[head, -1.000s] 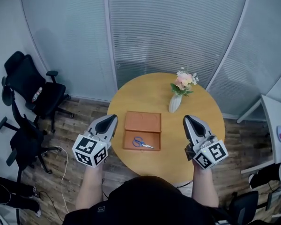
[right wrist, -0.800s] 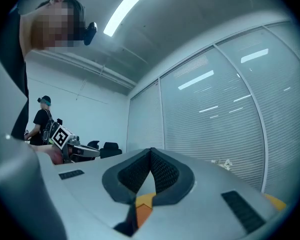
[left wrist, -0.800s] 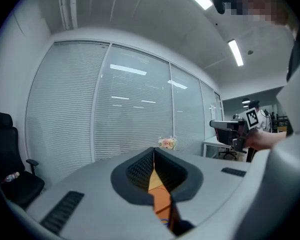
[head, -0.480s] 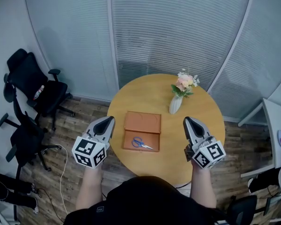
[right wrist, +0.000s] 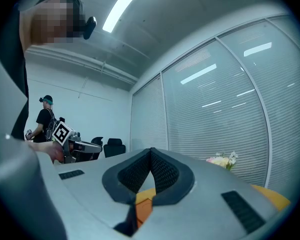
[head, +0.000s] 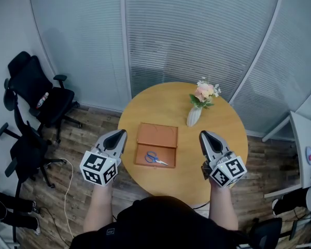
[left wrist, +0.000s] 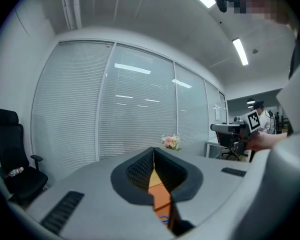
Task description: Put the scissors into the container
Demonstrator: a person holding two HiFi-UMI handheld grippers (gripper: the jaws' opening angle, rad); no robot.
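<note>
Holding the left gripper (head: 122, 134) at lower left of centre in the head view and the right gripper (head: 203, 136) at lower right, both closed tight on nothing, with only a thin slit of orange showing through each in the gripper views. Finding the scissors (head: 156, 158) already lying inside the container (head: 157, 135), in its nearer tray, on the round table (head: 166, 102) at centre frame. Placing them between the two grippers, down and to the right of the left tip and down and to the left of the right tip, somewhat nearer the left. Reading the long axis as running across the frame, nearly left to right and dipping slightly toward lower right: blue handle loops pointing left, toward the left gripper, pale blades pointing right, toward the right gripper. Glimpsing a bit of blue low in the slit of the left gripper view, probably those handles. Judging the placing as done, so calling for no reach; if regrasping anyway, coming in from the left, across the handles, looking like the shorter way.
</note>
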